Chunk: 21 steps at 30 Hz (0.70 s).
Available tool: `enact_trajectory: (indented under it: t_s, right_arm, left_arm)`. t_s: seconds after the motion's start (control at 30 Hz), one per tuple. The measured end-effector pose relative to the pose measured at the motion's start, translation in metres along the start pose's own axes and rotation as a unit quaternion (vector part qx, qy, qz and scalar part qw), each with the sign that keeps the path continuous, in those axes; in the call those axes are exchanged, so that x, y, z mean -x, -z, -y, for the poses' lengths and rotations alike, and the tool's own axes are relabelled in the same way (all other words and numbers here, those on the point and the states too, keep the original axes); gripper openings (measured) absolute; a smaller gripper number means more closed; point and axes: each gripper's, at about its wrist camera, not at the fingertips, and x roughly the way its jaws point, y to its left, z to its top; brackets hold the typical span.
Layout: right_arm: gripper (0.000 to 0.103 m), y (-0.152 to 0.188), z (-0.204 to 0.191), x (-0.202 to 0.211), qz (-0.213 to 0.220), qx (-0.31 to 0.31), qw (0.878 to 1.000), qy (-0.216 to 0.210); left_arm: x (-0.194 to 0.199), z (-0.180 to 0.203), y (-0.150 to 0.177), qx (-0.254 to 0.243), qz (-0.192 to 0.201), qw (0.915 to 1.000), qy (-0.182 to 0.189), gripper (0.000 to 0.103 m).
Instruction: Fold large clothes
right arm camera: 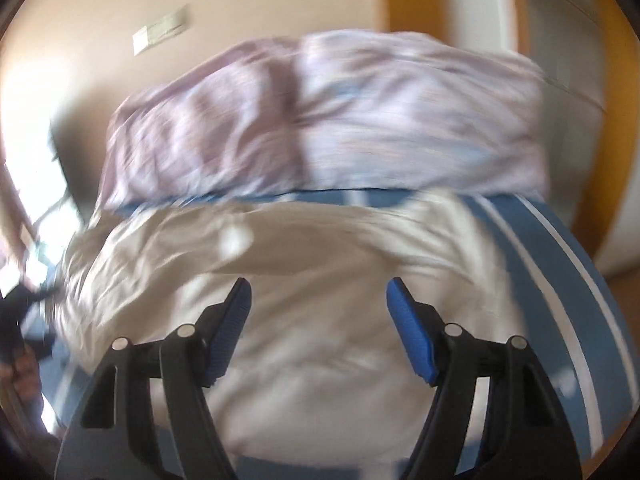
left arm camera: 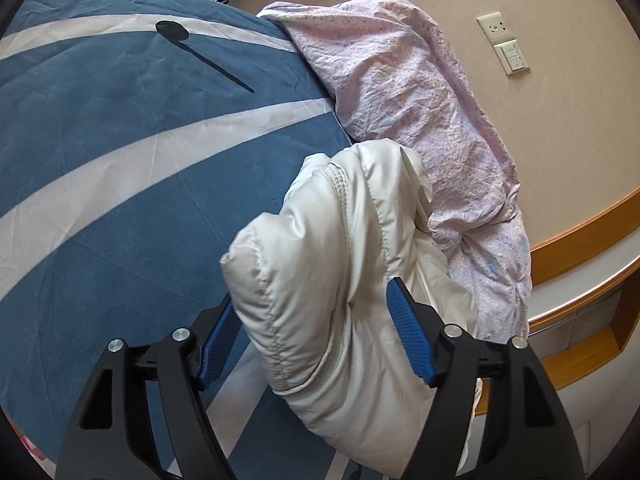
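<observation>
Risk sits first on my left side. My left gripper (left arm camera: 316,320) has its jaws standing wide, and a puffy fold of the white padded jacket (left arm camera: 344,264) bulges up between them. The blue pads (left arm camera: 408,332) do not seem to press into it; the cloth only rests there, so I judge that I hold nothing with this hand. The jacket lies on the blue bed cover (left arm camera: 120,168), bunched into a hump, with its far edge against the pink floral quilt (left arm camera: 420,112). If I close now I would pinch several layers together, and the fold would come out thick and crooked. The stuffing is springy and the shell looks slippery, so a folded flap may spring open again as soon as I leave it.

On my right side, the right gripper (right arm camera: 318,328) also has its jaws wide apart and nothing is between them; it hangs above the jacket (right arm camera: 320,360). That view is strongly blurred, so I cannot tell where the seams or edges lie under it. Grasping blind from there could catch the bed cover (right arm camera: 560,264) together with the jacket, or drag the pink quilt (right arm camera: 340,120), which lies just beyond it. In my judgement the fold is not finished yet.
</observation>
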Motion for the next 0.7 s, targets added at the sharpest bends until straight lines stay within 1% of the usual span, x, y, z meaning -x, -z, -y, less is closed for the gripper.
enact_trajectory:
  t_s: [0.1,0.17,0.23,0.37,0.43,0.53,0.7]
  right_arm:
    - [0.069,-0.006,-0.026,-0.019,-0.008,0.033,0.999,-0.007]
    - [0.068,-0.007,-0.035,-0.03,-0.014,0.042,0.999,-0.002]
    - [0.068,-0.006,-0.038,-0.037,-0.023,0.045,0.999,0.002]
    - [0.068,-0.001,-0.037,-0.048,-0.032,0.052,0.998,0.021]
    - [0.068,0.004,-0.038,-0.057,-0.047,0.059,0.997,0.024]
    - [0.072,0.012,-0.046,-0.075,-0.064,0.078,0.995,0.029]
    - [0.075,0.017,-0.054,-0.089,-0.073,0.098,0.992,0.042]
  left_arm:
    - [-0.005,0.005,0.001,-0.007,0.002,1.0,-0.002,0.071]
    - [-0.008,0.008,0.001,-0.01,0.002,0.9999,-0.003,0.071]
    - [-0.012,0.009,0.001,-0.006,-0.001,1.0,-0.002,0.071]
    - [-0.015,0.009,0.001,-0.001,0.003,1.0,-0.001,0.071]
    - [-0.017,0.009,0.001,0.005,0.005,1.0,0.001,0.071]
    - [-0.02,0.008,-0.001,0.014,0.004,0.9999,0.005,0.071]
    - [-0.026,0.008,-0.001,0.025,0.006,0.9997,0.002,0.072]
